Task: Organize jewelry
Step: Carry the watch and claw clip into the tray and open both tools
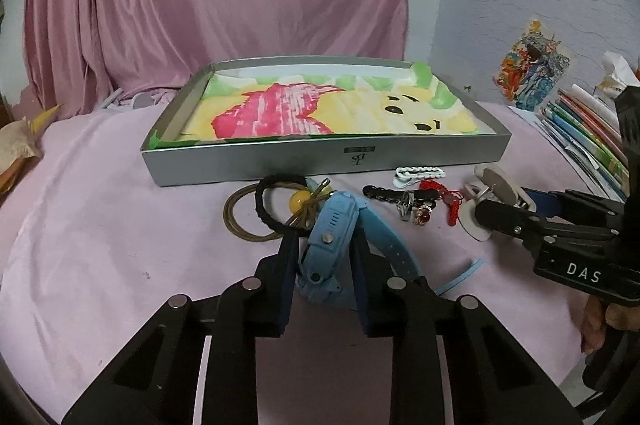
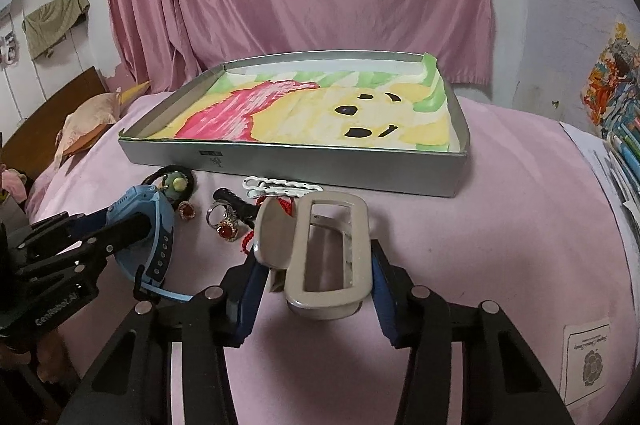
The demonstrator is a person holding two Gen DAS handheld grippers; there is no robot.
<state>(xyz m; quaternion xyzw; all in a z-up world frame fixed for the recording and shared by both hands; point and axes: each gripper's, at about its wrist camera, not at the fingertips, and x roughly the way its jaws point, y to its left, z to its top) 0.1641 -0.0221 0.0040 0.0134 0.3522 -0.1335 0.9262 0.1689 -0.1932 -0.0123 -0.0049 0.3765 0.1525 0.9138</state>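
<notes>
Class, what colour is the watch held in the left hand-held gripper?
Light blue; the watch shows best in the left wrist view, clamped in the left hand-held gripper.

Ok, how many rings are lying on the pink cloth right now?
3, all before the tray: an orange-stone ring by the blue watch, a silver ring right of it, a red-stone ring just nearer. Others may hide behind the watch.

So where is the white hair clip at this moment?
The white hair clip lies on the pink cloth just in front of the tray's near wall, behind the rings, in the right wrist view left of centre.
</notes>
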